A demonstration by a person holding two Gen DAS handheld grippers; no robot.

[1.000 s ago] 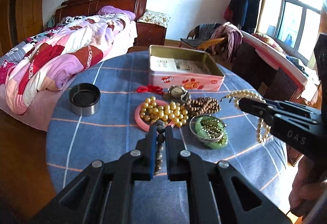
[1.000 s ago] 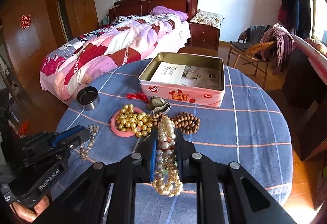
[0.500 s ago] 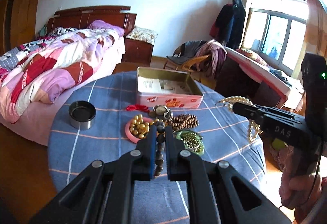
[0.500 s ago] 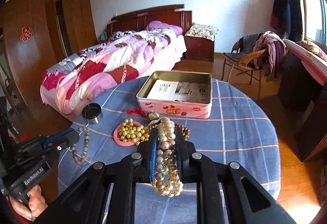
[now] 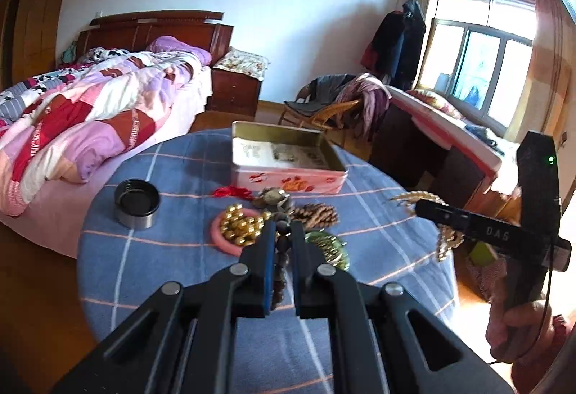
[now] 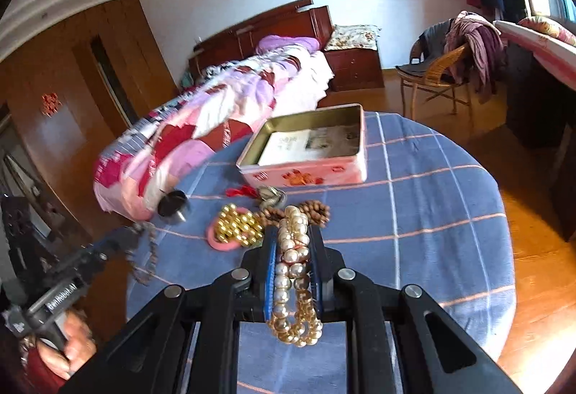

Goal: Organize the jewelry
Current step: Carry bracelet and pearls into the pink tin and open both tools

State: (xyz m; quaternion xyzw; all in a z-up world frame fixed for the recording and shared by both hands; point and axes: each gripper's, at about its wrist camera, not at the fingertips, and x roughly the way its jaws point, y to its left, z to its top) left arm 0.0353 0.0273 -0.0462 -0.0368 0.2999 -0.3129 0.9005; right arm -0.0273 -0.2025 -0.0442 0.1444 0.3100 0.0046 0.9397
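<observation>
Above the desk (image 5: 172,178), each tongs pinches a strand, left tongs (image 5: 282,243) dark beads (image 5: 280,262), right tongs (image 6: 293,243) pearls (image 6: 293,271), seemingly for carrying to the tin (image 6: 356,156).

2 tools, left (image 5: 282,239) and right (image 6: 292,243), each with 1 bead string; 1 tin (image 5: 288,156), 1 cup (image 5: 136,203), 1 pink ring (image 5: 230,244) on 1 desk (image 5: 172,250).

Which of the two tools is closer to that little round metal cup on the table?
The left. The left tool is over the table's near side, holding dark beads, with the cup to its left. The right tool holds pearls farther right.
</observation>
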